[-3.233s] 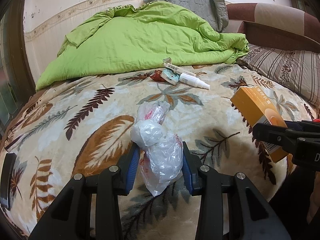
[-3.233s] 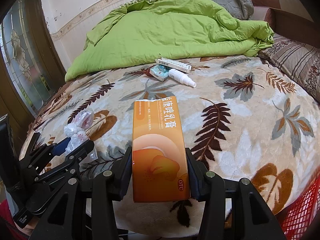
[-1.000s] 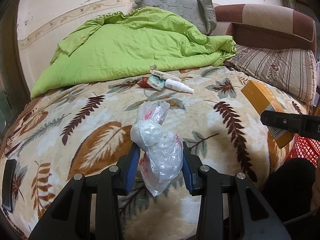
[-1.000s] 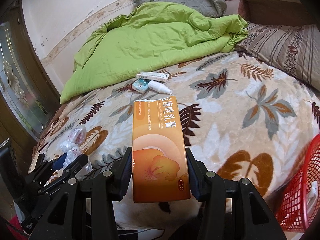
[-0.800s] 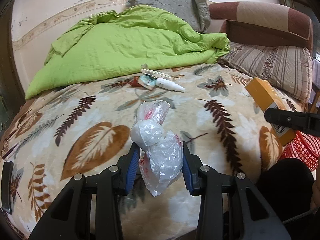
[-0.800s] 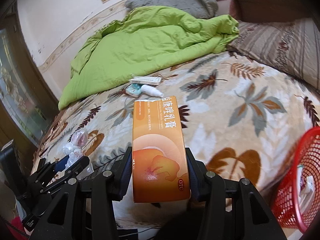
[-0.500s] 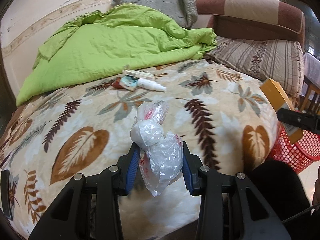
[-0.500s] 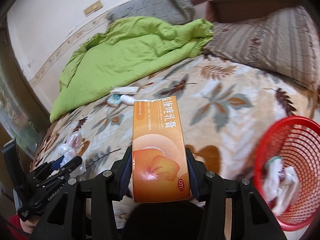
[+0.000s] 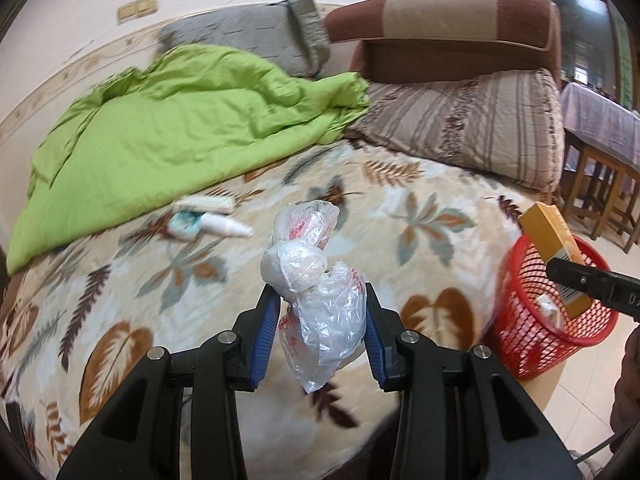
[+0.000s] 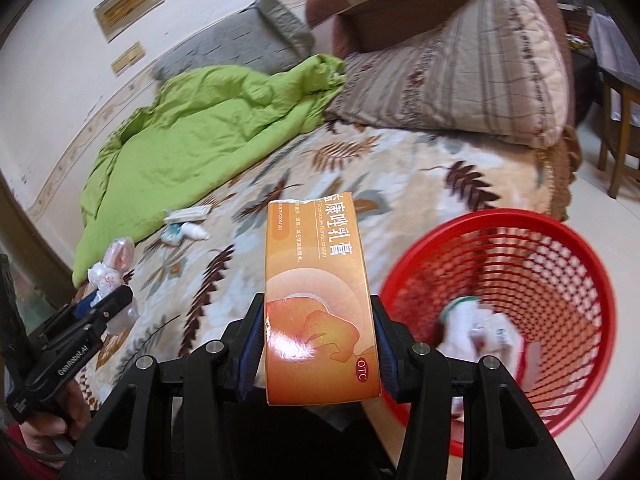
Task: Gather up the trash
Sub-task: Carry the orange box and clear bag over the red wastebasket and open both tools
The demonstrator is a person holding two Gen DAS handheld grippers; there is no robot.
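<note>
Already some trash is seen in the red basket (image 10: 576, 256); an orange box (image 10: 320, 300) is clamped by the right gripper (image 10: 318, 344), a knotted plastic bag (image 9: 320, 304) by the left gripper (image 9: 320, 332), and small items (image 9: 208, 220) are left on the bed.

Soft, even indoor light; strong fisheye bending and dark corners, with motion blur smearing the background.

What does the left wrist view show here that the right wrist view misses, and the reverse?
Only the left wrist view shows the orange box hanging over the red basket, with the right gripper seen side-on. Only the right wrist view shows the box's printed face, the white trash lying in the basket, and a hand holding the left gripper. Both show the knotted plastic bag, the green quilt and the small items left on the bed.
</note>
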